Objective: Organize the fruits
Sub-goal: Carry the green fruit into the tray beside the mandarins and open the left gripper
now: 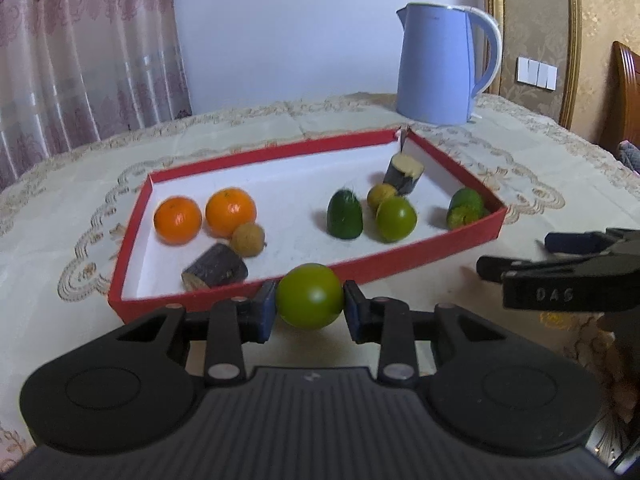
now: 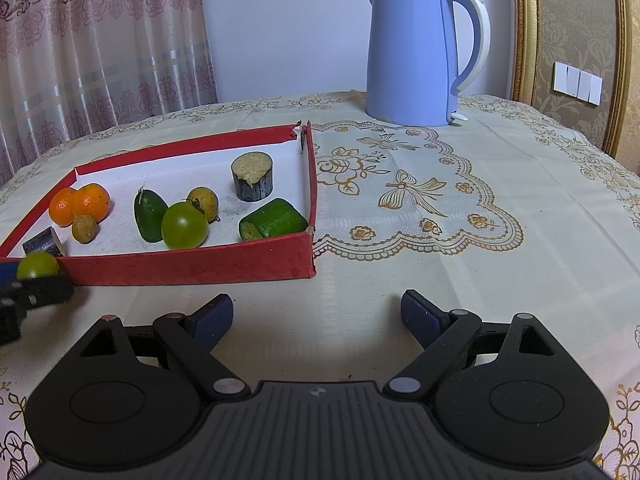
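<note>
While the left hand-held gripper (image 1: 310, 304) clamped a green fruit (image 1: 310, 296) just before the red tray's (image 1: 400, 268) near wall, the right hand-held gripper (image 2: 316, 320) stood apart over the bare bench (image 2: 440, 240). Inside lay two oranges (image 1: 178, 220), two cucumber pieces (image 1: 345, 214), another green fruit (image 1: 396, 219). A blue kettle (image 2: 412, 56) stood beyond.

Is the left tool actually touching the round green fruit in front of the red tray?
Touching. The left wrist view shows both blue pads of the left tool pressed against opposite sides of the round green fruit, no gap visible.
</note>
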{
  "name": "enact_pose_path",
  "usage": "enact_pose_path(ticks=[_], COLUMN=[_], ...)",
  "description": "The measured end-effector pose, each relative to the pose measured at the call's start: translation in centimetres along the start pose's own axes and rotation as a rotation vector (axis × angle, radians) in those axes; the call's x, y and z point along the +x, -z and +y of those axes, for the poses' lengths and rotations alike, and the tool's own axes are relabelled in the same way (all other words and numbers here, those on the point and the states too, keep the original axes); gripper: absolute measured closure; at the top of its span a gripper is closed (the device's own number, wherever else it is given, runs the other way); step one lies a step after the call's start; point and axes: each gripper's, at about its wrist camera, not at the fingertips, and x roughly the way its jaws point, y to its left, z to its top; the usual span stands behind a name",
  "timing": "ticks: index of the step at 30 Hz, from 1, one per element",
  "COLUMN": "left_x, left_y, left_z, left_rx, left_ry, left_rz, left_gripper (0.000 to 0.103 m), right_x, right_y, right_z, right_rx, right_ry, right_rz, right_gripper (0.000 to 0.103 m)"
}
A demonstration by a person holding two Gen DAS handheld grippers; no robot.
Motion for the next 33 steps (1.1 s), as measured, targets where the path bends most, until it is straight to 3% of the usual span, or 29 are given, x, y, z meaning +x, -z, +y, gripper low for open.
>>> enact_pose_path(ticks=[8, 14, 24, 33], left_x=[-0.1, 2.3, 7.2, 8.9], left_y=[-2.7, -4.6, -4.9, -5.1], left_z=[-0.4, -0.1, 1.3, 1.0], left_rx=[0.027, 0.012, -0.048, -0.041], left_ry=[-0.004, -0.017, -0.033, -0.037], left_rz=[-0.055, -0.053, 0.031, 0.056], left_gripper=[0.072, 0.072, 0.072, 0.071], right_x=[0.0, 0.0, 0.0, 0.1], right_y=[0.0, 0.0, 0.0, 0.0], right_z=[0.0, 0.0, 0.0, 0.2], right_rx=[0.001, 0.0, -0.002, -0.016], right_ry=[-0.001, 0.0, 0.001, 0.01], right_rz=[0.0, 0.0, 0.0, 0.005], right_gripper=[0.012, 0.012, 0.011, 0.011])
